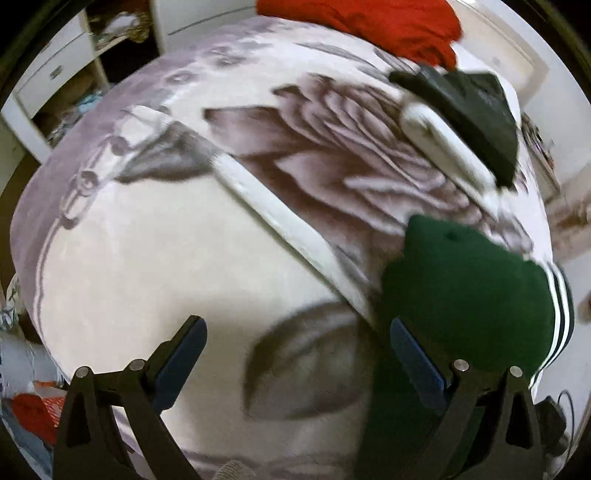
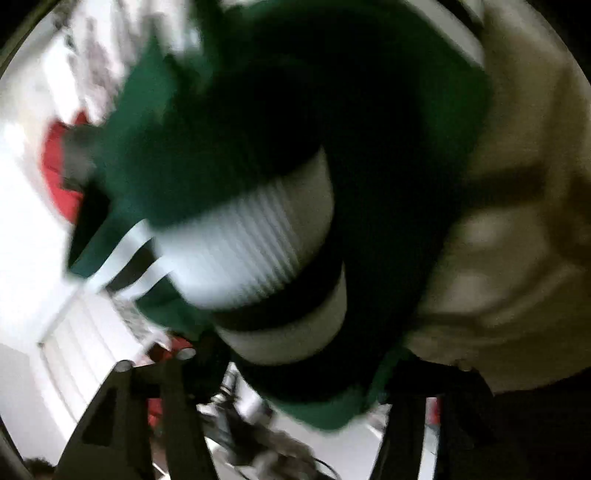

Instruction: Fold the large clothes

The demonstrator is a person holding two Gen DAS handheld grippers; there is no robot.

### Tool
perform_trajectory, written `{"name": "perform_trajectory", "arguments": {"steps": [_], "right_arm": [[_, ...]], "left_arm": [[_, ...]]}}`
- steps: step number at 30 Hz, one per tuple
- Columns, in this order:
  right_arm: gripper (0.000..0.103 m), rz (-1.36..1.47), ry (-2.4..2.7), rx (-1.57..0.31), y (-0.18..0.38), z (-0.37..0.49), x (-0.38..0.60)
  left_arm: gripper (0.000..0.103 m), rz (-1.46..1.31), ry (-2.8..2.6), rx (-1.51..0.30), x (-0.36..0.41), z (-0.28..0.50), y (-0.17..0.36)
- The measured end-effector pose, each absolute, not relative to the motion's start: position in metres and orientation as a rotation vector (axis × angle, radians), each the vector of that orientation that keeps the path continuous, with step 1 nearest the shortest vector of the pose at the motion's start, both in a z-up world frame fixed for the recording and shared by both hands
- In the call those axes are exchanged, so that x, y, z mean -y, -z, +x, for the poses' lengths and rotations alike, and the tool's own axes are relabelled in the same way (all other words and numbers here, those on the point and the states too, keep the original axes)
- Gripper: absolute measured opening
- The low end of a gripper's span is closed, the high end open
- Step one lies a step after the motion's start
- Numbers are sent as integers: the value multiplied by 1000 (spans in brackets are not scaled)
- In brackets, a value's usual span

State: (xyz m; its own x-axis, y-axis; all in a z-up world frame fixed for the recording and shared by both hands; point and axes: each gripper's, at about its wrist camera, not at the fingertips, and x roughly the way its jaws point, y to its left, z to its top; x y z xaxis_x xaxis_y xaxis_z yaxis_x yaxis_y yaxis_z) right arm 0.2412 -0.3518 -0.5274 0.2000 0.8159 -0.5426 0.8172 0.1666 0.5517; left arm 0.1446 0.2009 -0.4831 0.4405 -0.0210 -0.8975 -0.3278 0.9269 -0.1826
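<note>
A dark green garment (image 1: 461, 295) with white stripes hangs at the right of the left wrist view, above a bed. My left gripper (image 1: 295, 354) is open and empty over the floral blanket (image 1: 166, 240); the garment brushes its right finger (image 1: 417, 362). In the blurred right wrist view the green garment (image 2: 229, 122) with its white ribbed cuff (image 2: 251, 243) fills the frame close to the camera. My right gripper's fingertips are hidden behind the cloth, which drapes between the jaws. The other gripper (image 1: 469, 114), dark with a white part, shows at upper right.
A red garment (image 1: 369, 26) lies at the far end of the bed. White shelving (image 1: 55, 85) with clutter stands at the left. A beige cloth (image 2: 517, 221) fills the right of the right wrist view. A white door (image 2: 81, 339) and cables (image 2: 258, 443) show below.
</note>
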Motion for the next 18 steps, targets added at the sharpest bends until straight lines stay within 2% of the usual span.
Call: {"name": "perform_trajectory", "arguments": {"steps": [4,10,12,15,16,17,18], "right_arm": [[70,1353,-60,-1667,487,263,380],[78,943,-208,-1513,386,355,399],[78,849,-289,-1485,374,392,381],[78,749,-403,-1546,393,446,332],[69,770,-442,-1591,408,459,318],[50,803,-487,-1630,424,473,306],[4,789,-478,-1644,428,477,297]], "left_arm": [[102,-319,-148,-1110,-161,149,491],[102,-394,-151,-1082,-143,158,503],[102,-418,-156,-1090,-143,162,510],[102,-422,-144,-1091,-143,167,514],[102,-413,-137,-1084,-143,169,512],[102,-402,-131,-1081,-143,170,511],[102,-388,-122,-1081,-143,172,509]]}}
